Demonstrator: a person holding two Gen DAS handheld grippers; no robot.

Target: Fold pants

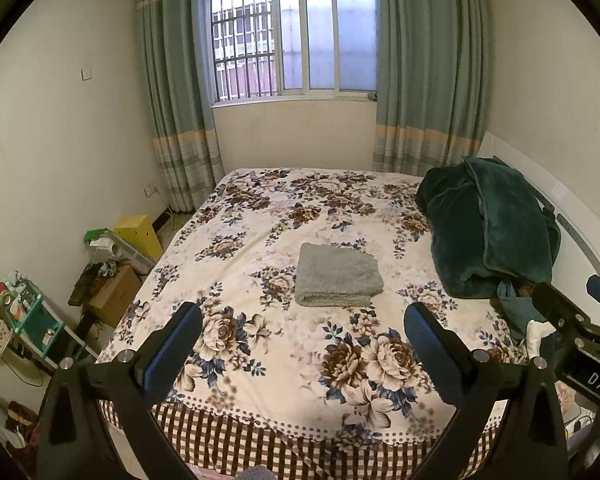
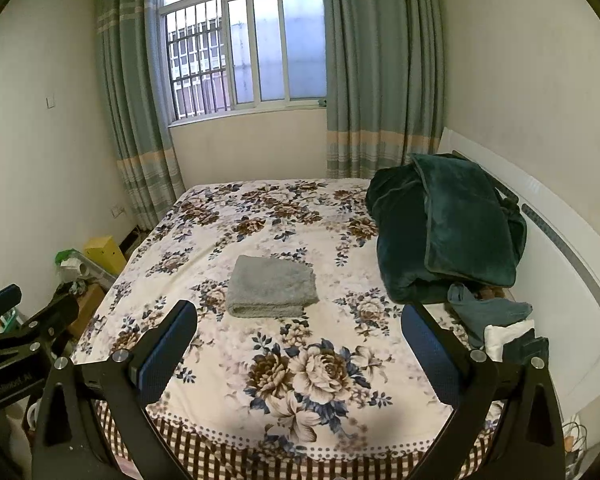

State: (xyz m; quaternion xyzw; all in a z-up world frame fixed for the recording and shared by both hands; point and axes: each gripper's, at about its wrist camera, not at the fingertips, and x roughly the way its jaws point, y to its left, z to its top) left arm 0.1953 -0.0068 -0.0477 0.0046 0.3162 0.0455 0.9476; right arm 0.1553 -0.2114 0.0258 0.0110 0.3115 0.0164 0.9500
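Observation:
Grey fleecy pants [image 1: 337, 277] lie folded into a neat rectangle in the middle of the floral bed cover [image 1: 260, 360]. They also show in the right wrist view [image 2: 272, 287]. My left gripper [image 1: 304, 320] is open and empty, held over the bed's near edge, short of the pants. My right gripper [image 2: 300, 318] is open and empty too, beside the left one and equally short of the pants. The right gripper's body shows at the right edge of the left wrist view [image 1: 572, 320], and the left gripper's body shows at the left edge of the right wrist view [image 2: 24, 332].
A dark green blanket [image 2: 448, 228] is heaped at the bed's right side by the white headboard [image 2: 560, 280]. Small teal and white cloths [image 2: 488, 312] lie in front of it. Boxes and clutter [image 1: 112, 264] stand on the floor left of the bed.

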